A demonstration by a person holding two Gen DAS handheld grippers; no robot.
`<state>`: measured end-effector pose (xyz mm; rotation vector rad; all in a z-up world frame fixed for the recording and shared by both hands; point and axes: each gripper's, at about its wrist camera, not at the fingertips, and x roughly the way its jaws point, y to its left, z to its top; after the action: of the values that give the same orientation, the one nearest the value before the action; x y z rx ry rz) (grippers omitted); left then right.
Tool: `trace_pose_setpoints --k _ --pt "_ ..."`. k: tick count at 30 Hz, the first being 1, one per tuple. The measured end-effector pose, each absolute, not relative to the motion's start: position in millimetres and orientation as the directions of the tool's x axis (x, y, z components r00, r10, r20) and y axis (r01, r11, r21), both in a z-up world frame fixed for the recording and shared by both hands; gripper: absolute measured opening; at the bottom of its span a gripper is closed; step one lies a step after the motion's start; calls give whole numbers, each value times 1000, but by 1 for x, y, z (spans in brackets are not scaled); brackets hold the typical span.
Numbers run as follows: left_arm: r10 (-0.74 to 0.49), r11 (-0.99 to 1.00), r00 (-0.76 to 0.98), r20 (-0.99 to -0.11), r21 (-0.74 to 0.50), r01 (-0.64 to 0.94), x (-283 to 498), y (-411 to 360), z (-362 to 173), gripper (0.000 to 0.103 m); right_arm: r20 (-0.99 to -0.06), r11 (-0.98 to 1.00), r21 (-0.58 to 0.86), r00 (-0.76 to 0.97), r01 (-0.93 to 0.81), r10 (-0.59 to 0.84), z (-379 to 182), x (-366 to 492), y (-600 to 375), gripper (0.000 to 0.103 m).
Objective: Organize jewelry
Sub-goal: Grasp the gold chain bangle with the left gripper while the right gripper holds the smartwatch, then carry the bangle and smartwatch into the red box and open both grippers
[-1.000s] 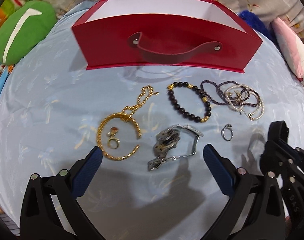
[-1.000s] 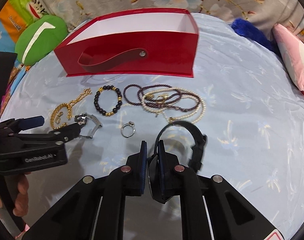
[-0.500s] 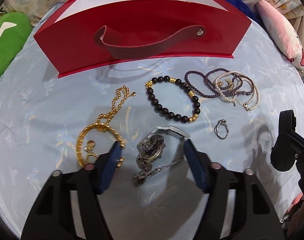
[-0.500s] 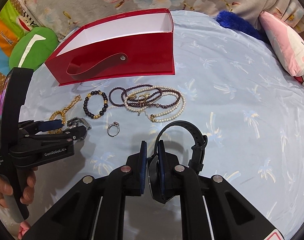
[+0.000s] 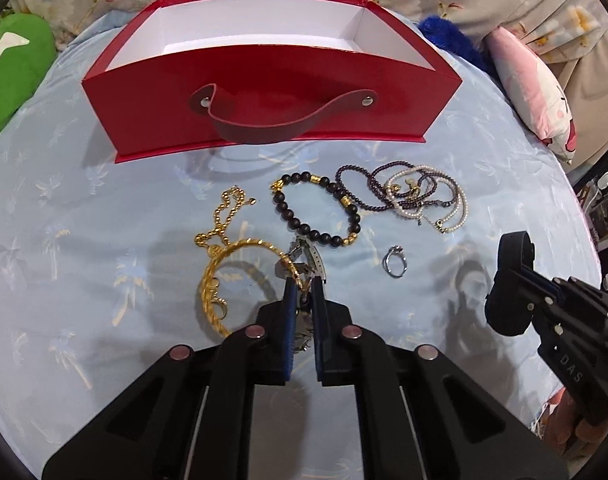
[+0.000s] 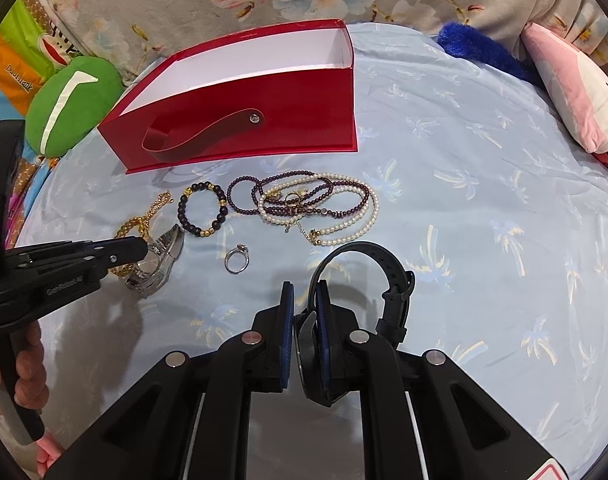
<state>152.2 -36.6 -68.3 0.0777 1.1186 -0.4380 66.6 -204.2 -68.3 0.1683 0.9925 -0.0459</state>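
Blue cloth [image 5: 104, 240]: 2 watches, 1 ring [image 5: 395, 262].

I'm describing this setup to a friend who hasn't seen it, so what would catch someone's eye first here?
The big open red box with its strap handle, standing at the back of the pale blue cloth. In front of it jewelry lies scattered: a gold chain, a black bead bracelet and tangled pearl and purple necklaces. Nearest, the left gripper is shut on a silver watch and the right gripper on a black watch.
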Motion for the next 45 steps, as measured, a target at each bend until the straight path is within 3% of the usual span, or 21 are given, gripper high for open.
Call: trace_pose_setpoints --k 8,10,12,13,18,22,25,26,29,45 --pt "-293 916 366 -883 -151 371 139 -27 -64 5 -837 985 128 545 112 47 -69 64 -202 10" --pt "-285 921 377 -881 -143 363 137 -25 -63 11 -838 985 129 543 111 48 -70 65 -202 10" --pt "-280 924 384 -880 -138 358 134 -22 -60 31 -839 986 129 542 108 50 -70 65 -201 10" --pt "-278 925 388 -879 -136 355 133 -22 -61 36 -838 986 128 543 106 50 -69 65 -200 10" --pt "-277 934 377 -884 -155 322 142 -20 -66 39 -839 987 125 542 102 50 -70 66 -197 10" --pt "-275 928 351 -895 -152 340 151 -34 -76 38 -841 987 124 539 102 50 -71 66 -196 10" --pt "-281 928 324 -904 -170 331 159 -39 -86 22 -841 987 120 539 105 45 -71 66 -197 10" --pt "-273 932 324 -906 -165 323 161 -39 -88 11 -841 987 119 540 107 42 -70 66 -197 10" --pt "-290 933 320 -902 -192 304 163 -34 -88 2 -841 987 118 540 111 40 -70 66 -198 10" --pt "-330 937 462 -823 -227 266 157 8 -22 2 -824 992 105 565 72 46 -58 71 -188 3"
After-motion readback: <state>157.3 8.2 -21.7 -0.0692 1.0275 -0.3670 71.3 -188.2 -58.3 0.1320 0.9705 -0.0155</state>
